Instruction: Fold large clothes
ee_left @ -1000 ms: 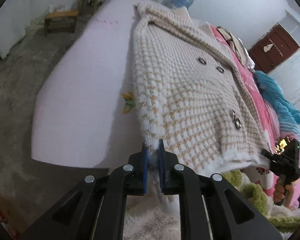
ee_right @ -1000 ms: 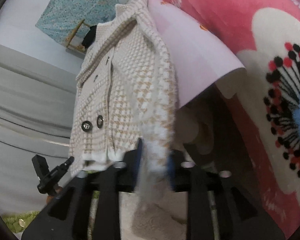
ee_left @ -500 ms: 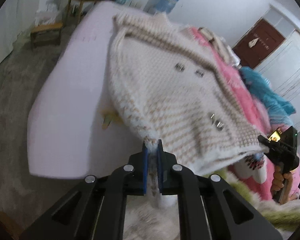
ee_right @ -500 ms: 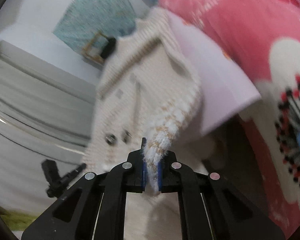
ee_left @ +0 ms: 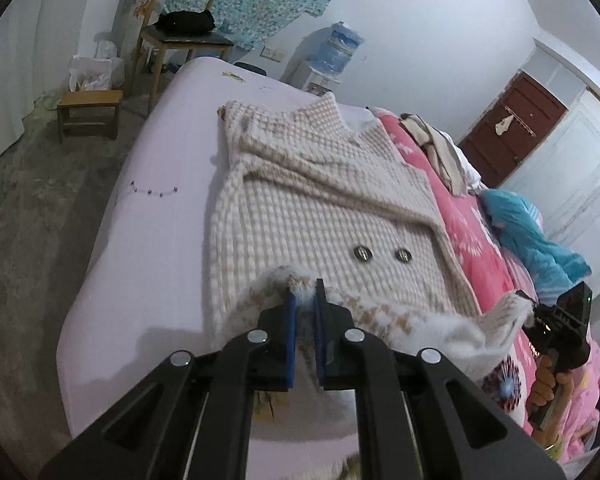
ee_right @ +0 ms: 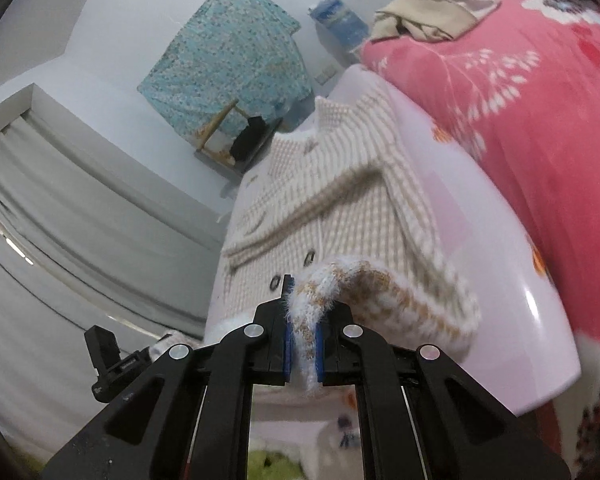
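Both jaws were clamped narrow on the fuzzy hem of the knit coat (ee_left: 320, 216): left gripper (ee_left: 303, 300), right gripper (ee_right: 302, 312). A second before, the hem hung off the bed (ee_left: 148, 216) edge; now it was carried up toward the buttons (ee_left: 362, 253), so the bottom-up fold looked underway, coat lying on the bed.

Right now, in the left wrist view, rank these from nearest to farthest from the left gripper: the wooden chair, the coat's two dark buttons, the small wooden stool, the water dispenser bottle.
1. Two dark buttons, just ahead of the left gripper on the coat.
2. Small wooden stool, left, on the floor.
3. Wooden chair, behind the stool.
4. Water dispenser bottle, against the back wall; close to the chair's depth.
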A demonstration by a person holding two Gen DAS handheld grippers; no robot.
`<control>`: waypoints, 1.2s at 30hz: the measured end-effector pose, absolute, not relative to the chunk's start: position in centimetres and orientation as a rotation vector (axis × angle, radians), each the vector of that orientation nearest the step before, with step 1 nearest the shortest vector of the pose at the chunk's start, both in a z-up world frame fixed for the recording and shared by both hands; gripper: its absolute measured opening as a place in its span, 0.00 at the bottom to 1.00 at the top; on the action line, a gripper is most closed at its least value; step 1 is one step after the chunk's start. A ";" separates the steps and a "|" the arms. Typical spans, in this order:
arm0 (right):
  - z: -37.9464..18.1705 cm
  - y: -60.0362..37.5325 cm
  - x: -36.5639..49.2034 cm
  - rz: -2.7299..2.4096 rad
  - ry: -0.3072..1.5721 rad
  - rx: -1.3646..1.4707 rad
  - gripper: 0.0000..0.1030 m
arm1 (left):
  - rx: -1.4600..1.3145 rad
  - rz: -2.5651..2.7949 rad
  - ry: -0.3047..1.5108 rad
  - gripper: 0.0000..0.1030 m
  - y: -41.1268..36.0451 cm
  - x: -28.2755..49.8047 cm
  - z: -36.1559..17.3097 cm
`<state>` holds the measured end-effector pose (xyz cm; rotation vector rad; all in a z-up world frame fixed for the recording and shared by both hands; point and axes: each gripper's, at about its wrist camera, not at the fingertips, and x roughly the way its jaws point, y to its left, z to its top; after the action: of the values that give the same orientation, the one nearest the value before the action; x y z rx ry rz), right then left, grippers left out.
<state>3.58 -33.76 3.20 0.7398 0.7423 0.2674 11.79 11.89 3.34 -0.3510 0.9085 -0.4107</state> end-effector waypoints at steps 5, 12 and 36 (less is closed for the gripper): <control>2.4 -34.3 7.3 0.257 0.742 0.734 0.07 | -0.384 -0.393 0.933 0.08 12.0 16.0 2.4; -1.8 -35.1 13.1 0.238 0.807 0.809 0.30 | -0.543 -0.403 1.051 0.18 13.3 20.9 -1.4; -3.5 -21.7 10.3 0.237 0.948 0.126 0.35 | -0.093 -0.458 1.017 0.55 3.5 15.6 -3.9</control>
<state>10.31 -21.68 -3.45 0.1265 0.9484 0.2372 15.57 3.48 -3.85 -0.0930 1.0168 -0.4577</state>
